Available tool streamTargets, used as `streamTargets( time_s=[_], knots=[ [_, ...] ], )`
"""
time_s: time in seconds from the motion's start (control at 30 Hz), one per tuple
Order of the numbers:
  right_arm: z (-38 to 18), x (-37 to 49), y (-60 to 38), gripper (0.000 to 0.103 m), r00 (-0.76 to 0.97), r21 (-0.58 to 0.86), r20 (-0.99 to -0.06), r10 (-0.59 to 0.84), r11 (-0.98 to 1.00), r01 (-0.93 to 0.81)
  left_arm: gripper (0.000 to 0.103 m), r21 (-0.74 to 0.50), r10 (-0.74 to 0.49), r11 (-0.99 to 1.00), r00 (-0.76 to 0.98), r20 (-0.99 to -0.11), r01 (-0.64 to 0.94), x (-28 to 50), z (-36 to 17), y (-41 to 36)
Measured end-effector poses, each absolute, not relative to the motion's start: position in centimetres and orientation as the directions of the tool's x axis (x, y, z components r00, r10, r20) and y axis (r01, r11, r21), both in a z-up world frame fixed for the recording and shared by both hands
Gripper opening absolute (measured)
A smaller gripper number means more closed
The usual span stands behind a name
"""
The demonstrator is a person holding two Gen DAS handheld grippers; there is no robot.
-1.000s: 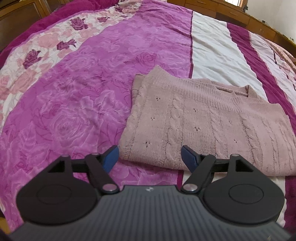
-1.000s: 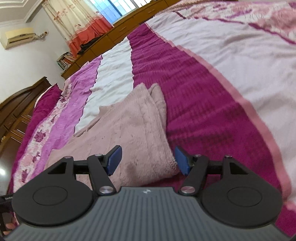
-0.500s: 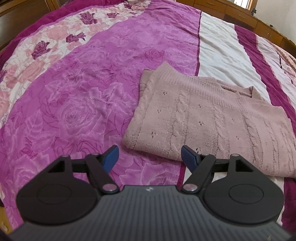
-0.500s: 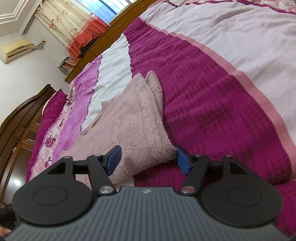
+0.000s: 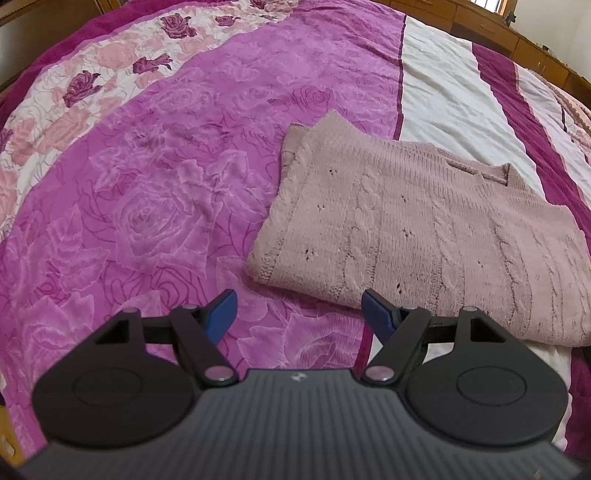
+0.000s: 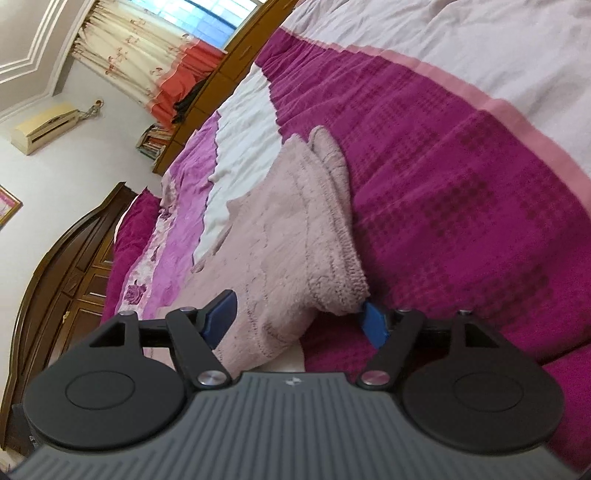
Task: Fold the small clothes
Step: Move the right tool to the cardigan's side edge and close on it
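In your left wrist view, the folded pink sweater [image 5: 424, 229] lay on the magenta rose bedspread [image 5: 155, 206], just beyond your left gripper [image 5: 299, 312], whose jaws stood open and empty. In your right wrist view, your right gripper [image 6: 301, 314] had just been opening, jaws apart around the sweater's near corner.

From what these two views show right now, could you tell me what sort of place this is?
Most likely a home bedroom: a bed spread with a floral magenta bedcover, a curtained window, a wall air conditioner, and a folded pink sweater lying on the bed.
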State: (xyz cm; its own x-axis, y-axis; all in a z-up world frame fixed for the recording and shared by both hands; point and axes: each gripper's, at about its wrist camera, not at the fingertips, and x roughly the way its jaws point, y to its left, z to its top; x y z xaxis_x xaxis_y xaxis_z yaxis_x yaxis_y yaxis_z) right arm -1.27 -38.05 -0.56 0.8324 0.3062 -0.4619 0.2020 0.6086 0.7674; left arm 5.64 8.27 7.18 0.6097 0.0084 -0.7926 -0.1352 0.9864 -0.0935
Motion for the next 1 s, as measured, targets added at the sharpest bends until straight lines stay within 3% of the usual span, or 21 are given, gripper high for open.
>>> streamTargets(
  time_s=[0.67,0.73,0.9,1.0],
  knots=[
    [-0.5,2.1,-38.5,0.076,0.861,0.792,-0.423,0.284,0.577,0.199,0.075,-0.074,0.012,0.990,0.586,-0.811,-0.123,5.8,6.6,7.7],
    [-0.5,2.6,-38.6,0.072,0.865,0.784,-0.424,0.269,0.586,0.203,0.075,-0.073,0.014,0.989,0.584,-0.811,-0.125,5.9,6.6,7.8],
    [-1.3,3.2,-39.3,0.041,0.864,0.782,-0.439,0.247,0.578,0.233,0.075,-0.060,0.028,0.989,0.578,-0.815,-0.132,6.0,6.3,8.0],
    [-1.6,3.2,-39.6,0.039,0.863,0.788,-0.436,0.254,0.571,0.229,0.075,-0.056,0.032,0.989,0.574,-0.818,-0.135,6.2,6.1,8.1]
  ],
)
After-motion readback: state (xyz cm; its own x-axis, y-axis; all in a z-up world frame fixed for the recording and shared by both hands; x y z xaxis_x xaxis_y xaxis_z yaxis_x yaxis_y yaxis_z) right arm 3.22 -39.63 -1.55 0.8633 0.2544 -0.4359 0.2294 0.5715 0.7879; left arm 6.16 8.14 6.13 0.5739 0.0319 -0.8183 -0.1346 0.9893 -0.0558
